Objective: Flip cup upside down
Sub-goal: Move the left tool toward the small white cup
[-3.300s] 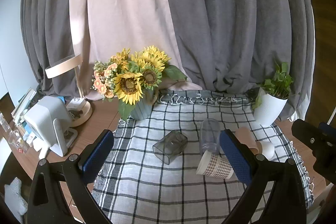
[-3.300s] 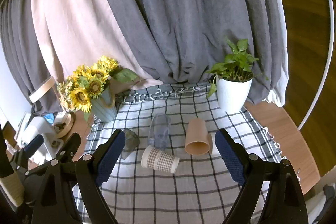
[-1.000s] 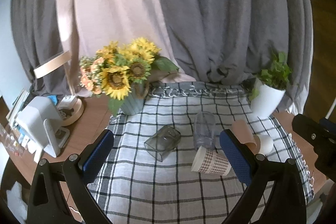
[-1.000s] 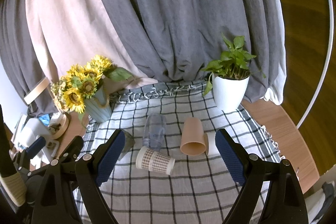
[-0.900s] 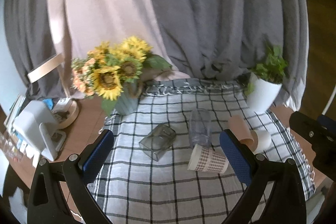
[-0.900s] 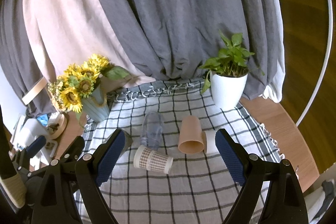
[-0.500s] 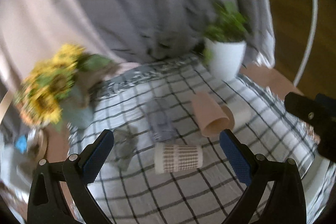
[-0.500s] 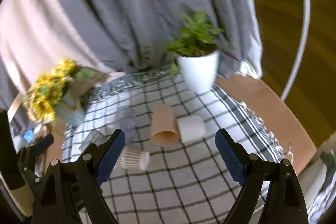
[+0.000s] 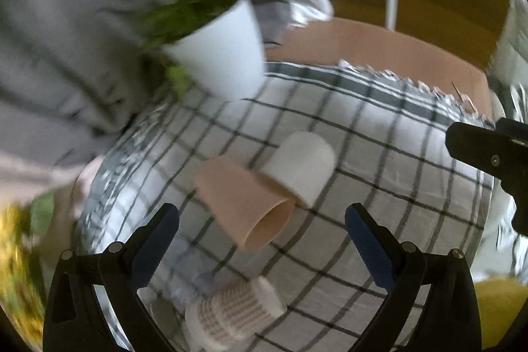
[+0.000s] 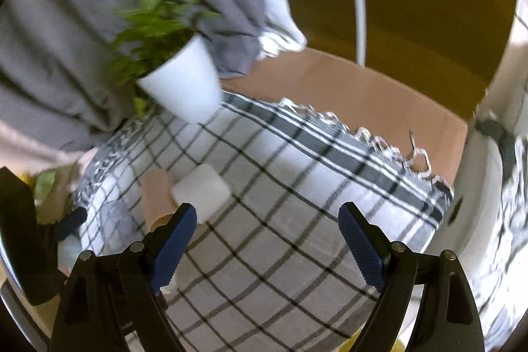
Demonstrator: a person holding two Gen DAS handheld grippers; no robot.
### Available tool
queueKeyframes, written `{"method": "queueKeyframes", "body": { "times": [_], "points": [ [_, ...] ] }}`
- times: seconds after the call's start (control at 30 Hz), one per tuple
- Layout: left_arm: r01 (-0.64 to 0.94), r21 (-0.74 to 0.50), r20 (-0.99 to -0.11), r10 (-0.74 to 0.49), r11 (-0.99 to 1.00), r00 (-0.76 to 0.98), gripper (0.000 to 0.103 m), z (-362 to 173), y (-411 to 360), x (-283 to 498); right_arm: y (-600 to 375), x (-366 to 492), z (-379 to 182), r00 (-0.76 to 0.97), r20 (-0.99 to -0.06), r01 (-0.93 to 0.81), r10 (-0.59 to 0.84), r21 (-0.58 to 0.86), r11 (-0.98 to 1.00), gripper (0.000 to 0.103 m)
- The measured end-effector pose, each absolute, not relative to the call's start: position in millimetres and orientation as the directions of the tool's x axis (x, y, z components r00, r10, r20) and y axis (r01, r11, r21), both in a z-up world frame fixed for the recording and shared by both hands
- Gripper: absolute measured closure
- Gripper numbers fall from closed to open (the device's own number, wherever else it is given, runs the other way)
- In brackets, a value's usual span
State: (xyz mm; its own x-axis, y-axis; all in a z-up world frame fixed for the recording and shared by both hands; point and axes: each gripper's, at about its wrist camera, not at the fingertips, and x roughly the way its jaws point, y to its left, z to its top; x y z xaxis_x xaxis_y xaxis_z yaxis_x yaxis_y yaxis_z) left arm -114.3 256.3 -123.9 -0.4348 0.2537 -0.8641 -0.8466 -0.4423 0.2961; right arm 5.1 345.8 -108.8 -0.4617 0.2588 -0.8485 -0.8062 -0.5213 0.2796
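Several cups lie on their sides on a checked cloth (image 9: 379, 160). A tan paper cup (image 9: 244, 203) lies with its mouth toward me, touching a white cup (image 9: 303, 167). A patterned paper cup (image 9: 231, 315) lies nearer, low in the left wrist view. My left gripper (image 9: 262, 240) is open and empty, above and in front of the tan cup. In the right wrist view the white cup (image 10: 201, 192) and tan cup (image 10: 153, 197) sit left of centre. My right gripper (image 10: 267, 236) is open and empty, to the right of them.
A white pot with a green plant (image 9: 217, 55) stands at the cloth's far corner. Grey curtains (image 10: 66, 22) hang behind. The wooden table edge (image 10: 363, 94) lies beyond the cloth. Sunflowers (image 9: 13, 253) are at the far left. A clear cup (image 10: 114, 220) lies blurred at left.
Both views have swung sharply to the right and tilted, with blur. The tan and white cups are now larger and nearer the centre; the flowers have slid off to the left.
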Motion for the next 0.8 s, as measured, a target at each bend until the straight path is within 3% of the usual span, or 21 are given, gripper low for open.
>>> {"method": "queueKeyframes", "body": {
  "times": [0.3, 0.53, 0.73, 0.8],
  "points": [
    [-0.963, 0.220, -0.956, 0.160, -0.156, -0.245, 0.002, -163.3, 316.7, -127.9, 371.6, 13.7, -133.7, -0.400, -0.871, -0.896, 0.283, 0.307, -0.321, 0.015],
    [-0.977, 0.213, -0.975, 0.062, -0.032, -0.214, 0.005, -193.0, 343.7, -135.5, 385.8, 13.6, -157.8, -0.366, -0.899, -0.925, 0.242, 0.322, -0.203, 0.015],
    [-0.980, 0.200, -0.980, 0.000, 0.006, -0.200, 0.012, -214.7, 355.6, -138.2, 389.0, 12.5, -173.9, -0.338, -0.919, -0.937, 0.203, 0.310, -0.159, 0.015],
    [-0.980, 0.201, -0.979, -0.019, 0.008, -0.201, 0.021, -221.5, 357.6, -139.7, 388.8, 12.2, -176.7, -0.334, -0.922, -0.939, 0.195, 0.307, -0.155, 0.015]
  ]
}}
